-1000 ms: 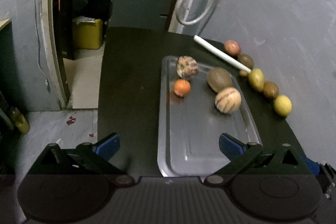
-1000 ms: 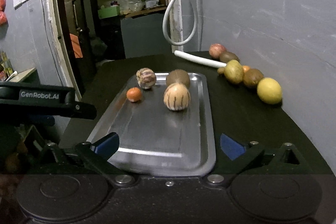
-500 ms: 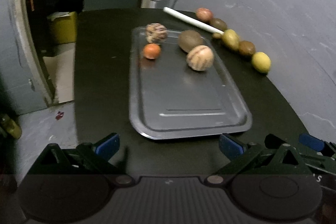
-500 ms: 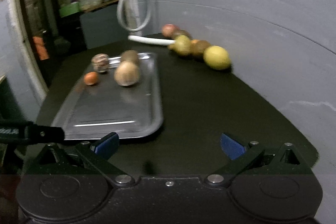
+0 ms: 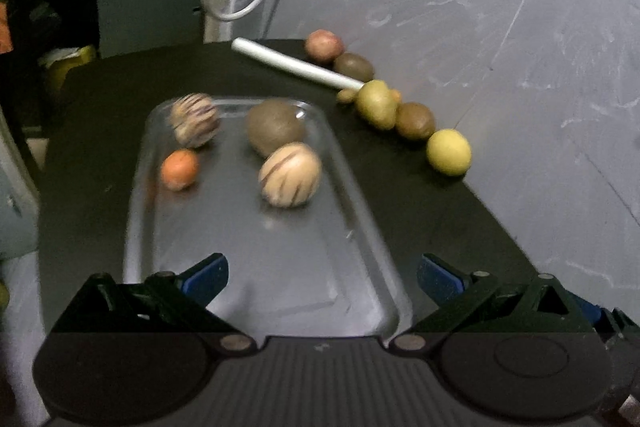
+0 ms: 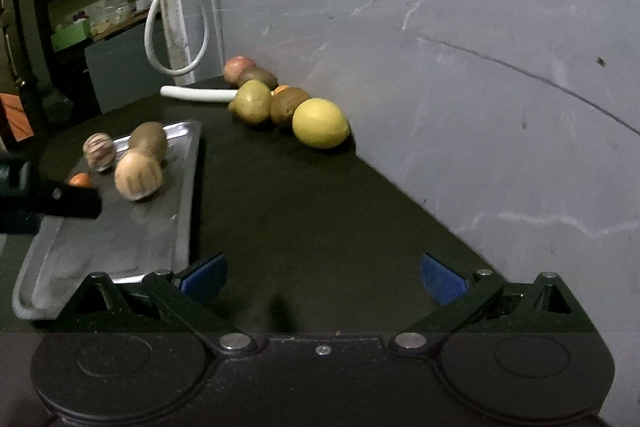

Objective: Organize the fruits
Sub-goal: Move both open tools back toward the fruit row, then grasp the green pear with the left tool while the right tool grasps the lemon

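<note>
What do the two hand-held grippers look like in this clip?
Both look alike: the left hand-held gripper and right hand-held gripper have a matte black body with a ribbed centre, two round discs, silver pivot screws, black triangular linkage arms and blue finger pads. No cables, sleeves or hands show. No lettering is readable now.

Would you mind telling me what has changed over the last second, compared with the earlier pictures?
The right claw has swung rightward, off the metal tray and toward the yellow lemon in the row along the grey wall. The left claw shifted over the tray's near end. Both remain open and empty. The four fruits on the tray and the wall-side row lie unmoved.
</note>
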`<act>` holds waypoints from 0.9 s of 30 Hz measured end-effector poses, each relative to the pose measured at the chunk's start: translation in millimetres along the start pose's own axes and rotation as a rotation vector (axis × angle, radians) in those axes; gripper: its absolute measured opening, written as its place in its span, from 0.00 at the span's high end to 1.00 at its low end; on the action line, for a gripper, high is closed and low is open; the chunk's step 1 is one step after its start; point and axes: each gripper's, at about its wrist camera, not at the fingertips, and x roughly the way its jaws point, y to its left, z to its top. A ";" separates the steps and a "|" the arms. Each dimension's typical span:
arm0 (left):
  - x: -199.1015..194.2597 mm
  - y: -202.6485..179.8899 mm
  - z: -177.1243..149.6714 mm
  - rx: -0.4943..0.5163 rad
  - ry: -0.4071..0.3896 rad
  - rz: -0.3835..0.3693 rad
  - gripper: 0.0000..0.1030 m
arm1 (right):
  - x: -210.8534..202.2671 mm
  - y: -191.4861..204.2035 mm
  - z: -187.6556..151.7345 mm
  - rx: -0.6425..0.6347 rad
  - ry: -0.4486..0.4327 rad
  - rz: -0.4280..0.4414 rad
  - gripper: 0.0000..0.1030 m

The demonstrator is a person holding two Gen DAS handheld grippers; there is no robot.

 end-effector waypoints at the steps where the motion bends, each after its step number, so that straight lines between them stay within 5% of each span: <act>1: 5.6 -4.0 6.6 0.007 -0.002 -0.004 0.01 | 4.6 -0.3 4.0 -0.004 -0.002 0.000 0.01; 14: 87.3 -35.3 96.8 0.022 -0.029 0.006 0.01 | 84.6 3.4 62.8 0.062 -0.028 0.032 0.01; 27: 178.1 -39.1 161.6 -0.108 0.043 0.000 0.01 | 152.7 5.8 86.6 0.260 -0.029 0.034 0.10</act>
